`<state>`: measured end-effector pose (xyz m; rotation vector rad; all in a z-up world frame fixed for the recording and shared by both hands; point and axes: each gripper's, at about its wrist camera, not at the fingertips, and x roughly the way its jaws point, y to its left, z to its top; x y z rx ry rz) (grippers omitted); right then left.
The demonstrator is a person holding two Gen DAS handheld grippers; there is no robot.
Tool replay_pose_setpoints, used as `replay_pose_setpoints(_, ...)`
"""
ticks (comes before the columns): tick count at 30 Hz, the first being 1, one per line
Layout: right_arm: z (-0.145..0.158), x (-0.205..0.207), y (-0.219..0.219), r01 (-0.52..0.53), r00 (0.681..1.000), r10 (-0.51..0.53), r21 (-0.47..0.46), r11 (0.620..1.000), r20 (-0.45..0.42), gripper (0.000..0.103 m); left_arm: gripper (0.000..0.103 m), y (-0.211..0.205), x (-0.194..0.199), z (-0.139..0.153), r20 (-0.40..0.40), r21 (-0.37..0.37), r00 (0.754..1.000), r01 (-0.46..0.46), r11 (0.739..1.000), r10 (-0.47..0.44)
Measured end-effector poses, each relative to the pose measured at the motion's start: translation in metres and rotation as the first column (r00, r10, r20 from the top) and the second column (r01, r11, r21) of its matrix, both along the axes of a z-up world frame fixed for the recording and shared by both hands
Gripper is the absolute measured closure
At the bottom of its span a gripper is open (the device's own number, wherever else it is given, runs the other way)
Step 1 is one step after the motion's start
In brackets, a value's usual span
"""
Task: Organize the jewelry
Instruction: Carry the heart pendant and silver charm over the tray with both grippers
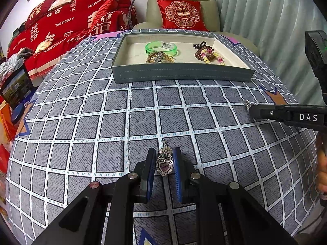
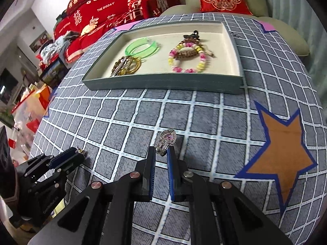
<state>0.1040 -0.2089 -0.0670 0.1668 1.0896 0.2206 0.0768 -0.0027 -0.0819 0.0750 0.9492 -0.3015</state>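
Left gripper (image 1: 163,159): fingers pinching a heart earring (image 1: 163,165) just over the checked surface (image 1: 81,122), ready for carrying. Tray (image 1: 181,74): sitting beyond, already collecting bracelets. Right gripper (image 2: 161,153): fingers clamping the matching earring (image 2: 168,137), probably to keep the pair together.

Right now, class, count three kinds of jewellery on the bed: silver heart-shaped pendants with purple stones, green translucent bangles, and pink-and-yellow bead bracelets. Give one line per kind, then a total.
Silver heart-shaped pendants with purple stones: 2
Green translucent bangles: 1
Pink-and-yellow bead bracelets: 1
Total: 4
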Motion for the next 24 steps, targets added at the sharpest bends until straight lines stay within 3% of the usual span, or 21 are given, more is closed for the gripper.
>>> replay_pose_setpoints(24, 0.038, 0.025, -0.035, 0.039, 0.997, -0.042, 0.045, 0.998, 0.070, 0.091, 0.076, -0.012, 0.034, 0.034, 0.055, -0.022, 0.998, -0.005, 1.000, 0.007)
